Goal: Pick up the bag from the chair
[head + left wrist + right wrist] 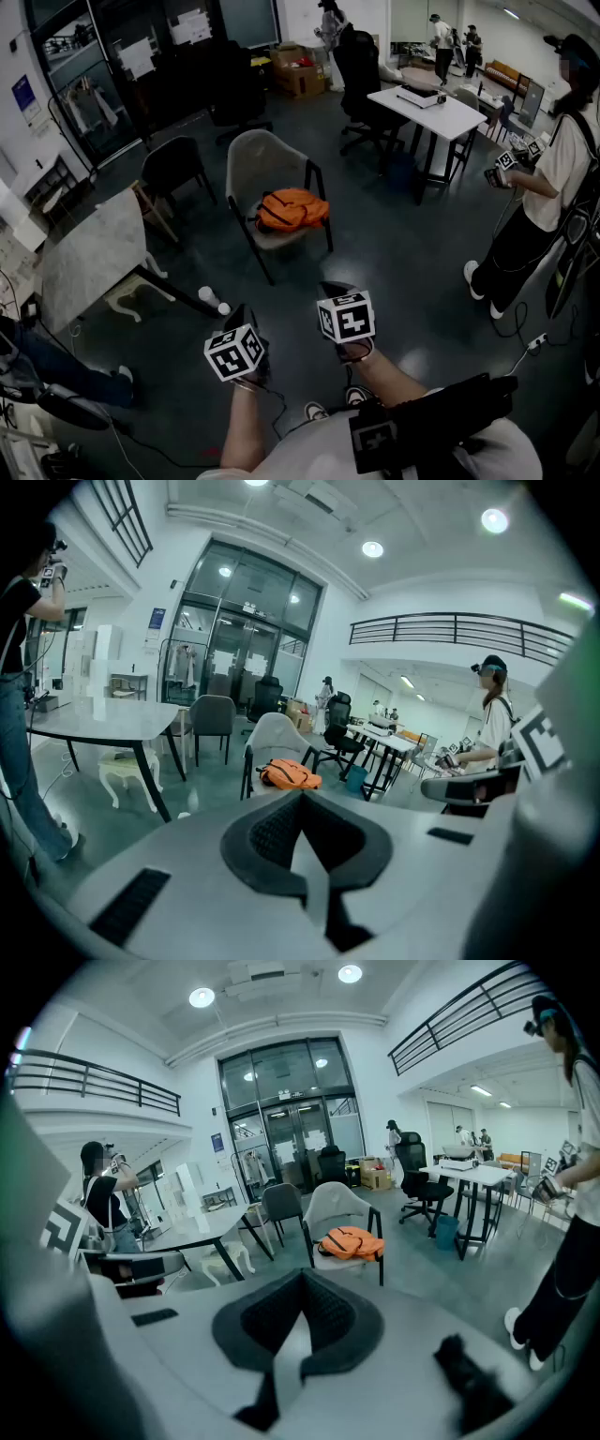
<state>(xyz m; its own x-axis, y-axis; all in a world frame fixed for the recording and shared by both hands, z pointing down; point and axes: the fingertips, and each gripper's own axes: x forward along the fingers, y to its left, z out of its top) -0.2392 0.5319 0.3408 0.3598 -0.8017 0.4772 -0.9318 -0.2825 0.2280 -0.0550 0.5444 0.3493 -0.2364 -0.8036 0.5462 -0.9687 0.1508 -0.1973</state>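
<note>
Well short of the chair, orange bag lying on its seat, left gripper and right gripper show jaws together, empty; approach step, so next: close in, part jaws.

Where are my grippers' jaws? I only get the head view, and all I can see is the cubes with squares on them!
Observer: The left gripper view shows the left gripper with its jaws shut together and nothing between them.
Operator: And the other one?
Observer: The right gripper view shows the right gripper shut too, and it is also empty.
Operator: What's up high? My view only looks down.
Observer: A balcony railing runs along the wall, and round ceiling lights are on above it.
</note>
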